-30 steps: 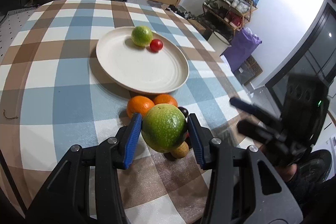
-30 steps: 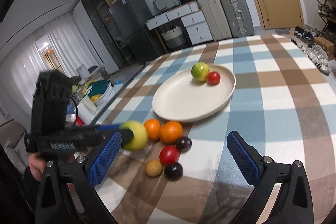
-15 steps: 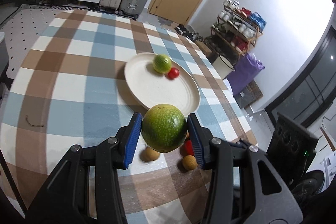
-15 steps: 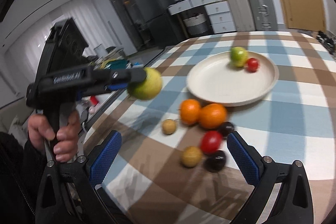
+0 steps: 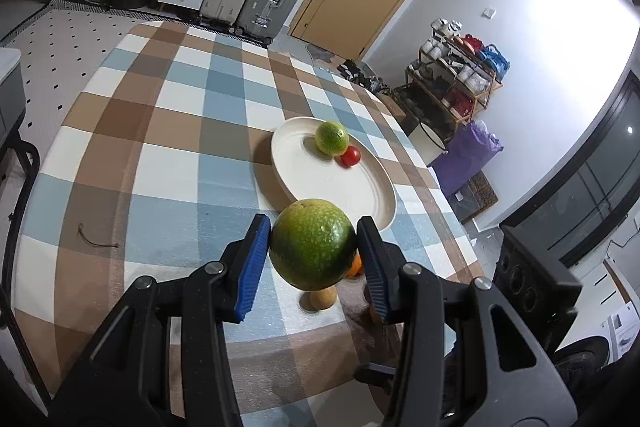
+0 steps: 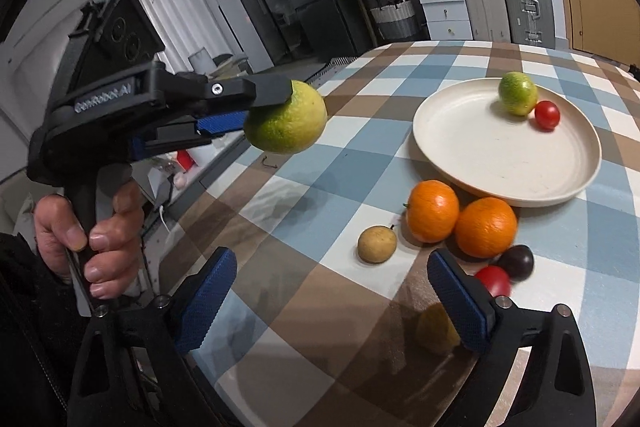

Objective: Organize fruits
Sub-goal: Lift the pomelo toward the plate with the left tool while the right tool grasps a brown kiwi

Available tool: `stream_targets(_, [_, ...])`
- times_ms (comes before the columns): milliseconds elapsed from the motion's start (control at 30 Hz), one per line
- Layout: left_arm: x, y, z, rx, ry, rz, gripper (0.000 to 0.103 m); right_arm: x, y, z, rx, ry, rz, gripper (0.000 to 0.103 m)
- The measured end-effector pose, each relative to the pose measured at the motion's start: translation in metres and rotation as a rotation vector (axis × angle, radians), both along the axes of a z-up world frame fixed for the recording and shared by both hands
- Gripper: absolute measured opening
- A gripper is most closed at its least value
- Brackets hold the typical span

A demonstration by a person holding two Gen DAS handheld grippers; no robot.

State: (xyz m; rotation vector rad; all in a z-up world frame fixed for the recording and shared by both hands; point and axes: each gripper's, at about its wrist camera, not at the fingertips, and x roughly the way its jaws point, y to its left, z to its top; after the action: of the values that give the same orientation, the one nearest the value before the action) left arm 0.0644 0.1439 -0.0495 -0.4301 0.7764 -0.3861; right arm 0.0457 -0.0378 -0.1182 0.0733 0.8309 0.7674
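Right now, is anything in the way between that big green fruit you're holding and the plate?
Nothing visible. The left gripper holds the green fruit above the table, and the near part of the plate is bare; its two fruits sit at the far side.

The left gripper (image 5: 313, 255), raised above the checked table (image 5: 168, 131), clamps a green fruit (image 5: 313, 244) between its blue pads (image 5: 251, 265), the person's left hand (image 6: 90, 241) wrapped around its handle. The right gripper (image 6: 328, 301) hangs lower over the table's near edge, blue-padded jaws spread wide with nothing between them.
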Motion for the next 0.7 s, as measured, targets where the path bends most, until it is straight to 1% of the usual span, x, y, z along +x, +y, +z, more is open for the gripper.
stream_targets(67, [0.0,0.005,-0.001,-0.006,0.0,0.007,0.042,0.003,0.007,-0.003,-0.052,-0.008,-0.013,0.097])
stream_targets(100, [0.0,0.007,-0.002,-0.009,0.0,0.01,0.042,0.005,0.009,-0.005,-0.069,-0.01,-0.015,0.093])
stream_targets(133, [0.001,0.009,-0.003,-0.013,0.0,0.011,0.042,0.007,0.011,-0.006,-0.078,-0.005,-0.012,0.089])
stream_targets(200, [0.001,0.013,-0.006,-0.021,0.002,0.012,0.042,0.01,0.015,-0.01,-0.098,0.005,-0.013,0.087])
stream_targets(267, [0.001,0.016,-0.008,-0.022,0.004,0.016,0.042,0.014,0.019,-0.013,-0.117,0.013,-0.019,0.083])
stream_targets(300, [0.002,0.017,-0.009,-0.02,0.006,0.022,0.042,0.015,0.02,-0.015,-0.122,0.017,-0.021,0.079])
stream_targets(333, [0.002,0.018,-0.01,-0.017,0.007,0.027,0.042,0.016,0.021,-0.016,-0.125,0.02,-0.025,0.072])
stream_targets(400, [0.003,0.021,-0.012,-0.024,0.01,0.03,0.042,0.02,0.021,-0.018,-0.136,0.026,-0.046,0.067])
stream_targets(500, [0.004,0.024,-0.014,-0.023,0.008,0.033,0.042,0.027,0.02,-0.022,-0.134,0.045,-0.067,0.063])
stream_targets(567, [0.005,0.027,-0.016,-0.03,0.011,0.033,0.042,0.03,0.02,-0.024,-0.132,0.056,-0.07,0.058])
stream_targets(600, [0.006,0.028,-0.016,-0.03,0.011,0.035,0.042,0.03,0.021,-0.025,-0.133,0.06,-0.069,0.053])
stream_targets(667, [0.007,0.028,-0.017,-0.025,0.01,0.033,0.042,0.031,0.024,-0.025,-0.139,0.056,-0.064,0.048])
stream_targets(700, [0.007,0.029,-0.018,-0.026,0.01,0.033,0.042,0.03,0.025,-0.025,-0.141,0.052,-0.061,0.045])
